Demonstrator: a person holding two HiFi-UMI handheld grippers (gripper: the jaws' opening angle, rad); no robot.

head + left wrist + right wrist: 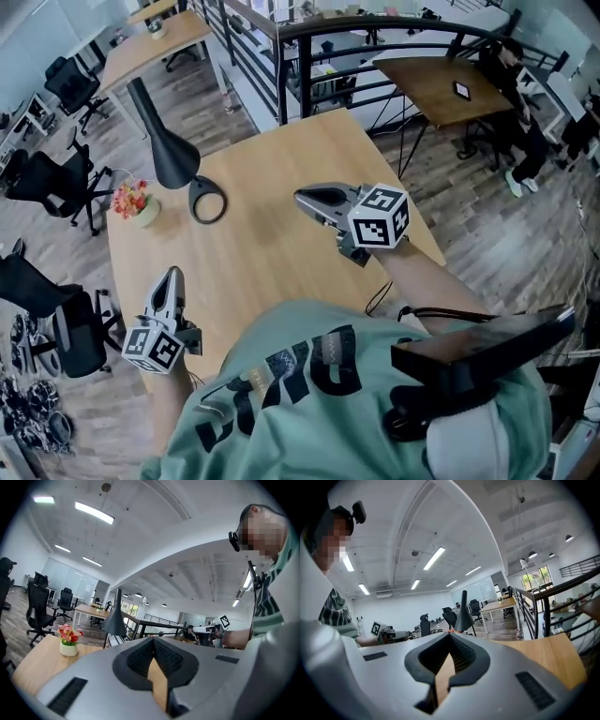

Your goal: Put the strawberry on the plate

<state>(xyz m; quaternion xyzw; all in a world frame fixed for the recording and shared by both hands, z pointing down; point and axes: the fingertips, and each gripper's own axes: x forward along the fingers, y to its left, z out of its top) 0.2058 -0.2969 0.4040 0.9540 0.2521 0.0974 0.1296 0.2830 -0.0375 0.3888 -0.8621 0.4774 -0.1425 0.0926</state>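
We are holding the left claw (172,275) at eight o'clock and the right claw (302,198) at two o'clock over the pale wooden surface (262,169). Both are pressed together, pinching nothing; the strawberry is out of view.

Lamp (169,155), flower pot (141,208) crowd table's (272,248) far-left corner; centre, right side open for passage.

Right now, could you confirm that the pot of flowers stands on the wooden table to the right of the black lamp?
Not quite: the pot of flowers stands on the wooden table to the left of the black lamp, not the right, as the head view shows.
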